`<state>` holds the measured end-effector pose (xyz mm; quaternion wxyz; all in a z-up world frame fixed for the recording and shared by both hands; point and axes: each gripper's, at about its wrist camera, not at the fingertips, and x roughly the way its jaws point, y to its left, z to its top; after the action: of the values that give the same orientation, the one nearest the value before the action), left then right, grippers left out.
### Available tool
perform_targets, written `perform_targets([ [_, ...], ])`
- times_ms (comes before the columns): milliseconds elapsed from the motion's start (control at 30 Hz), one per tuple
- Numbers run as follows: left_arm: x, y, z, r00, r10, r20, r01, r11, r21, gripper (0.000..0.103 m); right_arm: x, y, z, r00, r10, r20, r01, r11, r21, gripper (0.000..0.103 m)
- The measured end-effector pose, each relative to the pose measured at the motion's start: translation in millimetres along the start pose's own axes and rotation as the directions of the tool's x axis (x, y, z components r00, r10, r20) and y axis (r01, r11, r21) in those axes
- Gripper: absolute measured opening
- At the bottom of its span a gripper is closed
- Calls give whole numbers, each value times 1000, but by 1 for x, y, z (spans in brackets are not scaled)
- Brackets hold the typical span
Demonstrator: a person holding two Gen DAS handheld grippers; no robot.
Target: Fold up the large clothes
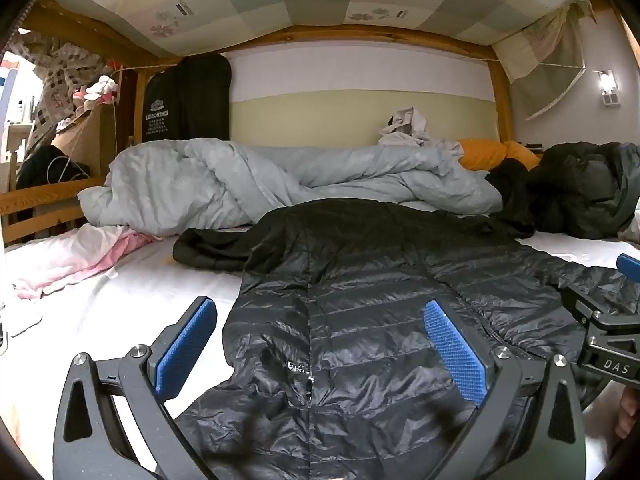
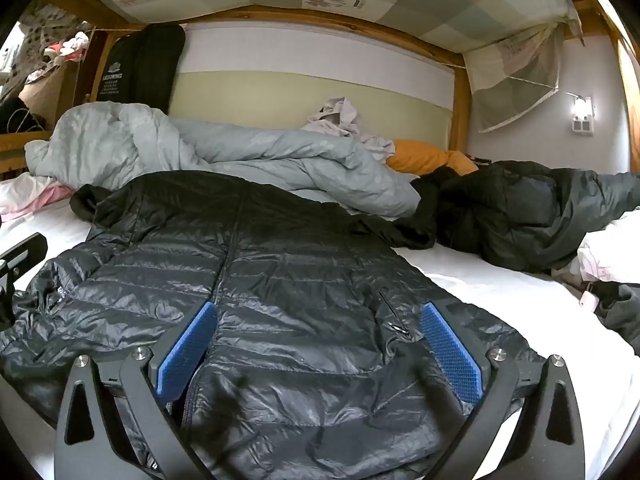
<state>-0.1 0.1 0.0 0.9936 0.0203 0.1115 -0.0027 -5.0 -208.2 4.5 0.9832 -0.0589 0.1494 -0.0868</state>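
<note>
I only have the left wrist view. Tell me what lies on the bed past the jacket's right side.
Observer: The white sheet is bare beside the black jacket, up to a dark coat heaped further back.
Operator: Report the right gripper.
Observer: The right gripper is open above the jacket's lower front, gripping nothing.
Operator: Check the far right edge.
Observer: A small pale pink thing, perhaps a phone, lies there beside dark cloth.

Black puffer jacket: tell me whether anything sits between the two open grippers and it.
Nothing visible does. The left gripper and right gripper both hover open right over the black puffer jacket, which lies spread on the white sheet. The grey duvet lies behind it, further back.
</note>
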Motion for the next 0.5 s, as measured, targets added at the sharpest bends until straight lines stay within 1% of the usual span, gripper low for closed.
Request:
perform_targets([
  [300, -1, 5, 1, 1000, -3, 2, 3, 1000, -3, 103, -1, -1, 0, 1000, 0, 12, 0, 1000, 8, 103],
  [333, -1, 0, 0, 1000, 1, 6, -1, 1000, 14, 103, -1, -1, 0, 1000, -1, 11, 1, 1000, 9, 103],
  [500, -3, -1, 3, 1000, 1, 9, -2, 1000, 14, 103, -1, 0, -1, 1000, -1, 12, 1, 1000, 7, 103],
])
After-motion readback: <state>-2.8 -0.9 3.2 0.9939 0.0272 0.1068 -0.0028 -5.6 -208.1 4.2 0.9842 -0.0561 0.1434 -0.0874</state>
